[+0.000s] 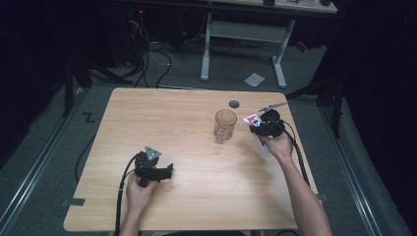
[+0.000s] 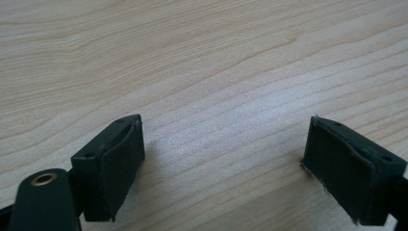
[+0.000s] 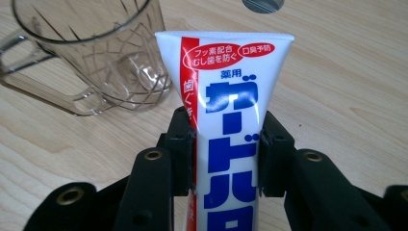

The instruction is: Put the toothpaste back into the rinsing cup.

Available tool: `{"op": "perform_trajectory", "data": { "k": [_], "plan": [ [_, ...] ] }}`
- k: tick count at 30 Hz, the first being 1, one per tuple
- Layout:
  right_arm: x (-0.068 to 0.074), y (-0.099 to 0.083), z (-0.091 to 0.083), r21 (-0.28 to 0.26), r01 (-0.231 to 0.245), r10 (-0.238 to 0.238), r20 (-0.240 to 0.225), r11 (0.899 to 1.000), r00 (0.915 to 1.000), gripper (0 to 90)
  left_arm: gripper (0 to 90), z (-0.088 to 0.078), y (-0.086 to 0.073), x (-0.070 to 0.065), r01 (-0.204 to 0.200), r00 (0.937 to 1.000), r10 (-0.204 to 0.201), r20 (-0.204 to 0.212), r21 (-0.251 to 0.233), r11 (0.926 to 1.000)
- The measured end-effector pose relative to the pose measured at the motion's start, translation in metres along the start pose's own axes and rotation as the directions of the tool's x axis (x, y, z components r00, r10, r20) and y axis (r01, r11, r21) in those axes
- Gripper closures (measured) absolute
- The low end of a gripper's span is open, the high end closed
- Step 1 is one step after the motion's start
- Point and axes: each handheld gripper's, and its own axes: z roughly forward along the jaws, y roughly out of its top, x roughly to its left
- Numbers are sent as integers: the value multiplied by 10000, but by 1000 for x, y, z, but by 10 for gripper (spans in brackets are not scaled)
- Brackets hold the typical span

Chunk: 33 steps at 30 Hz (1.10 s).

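Toothpaste tube (image 3: 226, 120) clamped in right gripper (image 3: 225, 144) jaws, just right of glass mug (image 1: 225, 125). Keep tube upright over rim before lowering. Left gripper (image 2: 223, 163) jaws open, empty.

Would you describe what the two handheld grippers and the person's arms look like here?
Both grippers are black. The left gripper carries a grey three-cornered plate on top, a black cable trails from it, and its fingers are blocky with flat dark pads. The right gripper shows brass-coloured screw holes and trails a black cable too. The forearms are bare; no sleeves show.
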Motion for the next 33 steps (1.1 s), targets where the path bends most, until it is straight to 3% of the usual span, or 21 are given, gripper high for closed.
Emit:
{"op": "perform_trajectory", "data": {
  "k": [13,33],
  "plan": [
    [12,5,-19,-853,132,-155,-266,9963,9995,648,145,0,0,0,11,10000,-11,-2,-9,10000],
    [16,17,-39,-2122,-120,-81,-940,9771,9955,644,145,0,0,0,18,10000,-18,-16,-5,10000]
  ]
}}
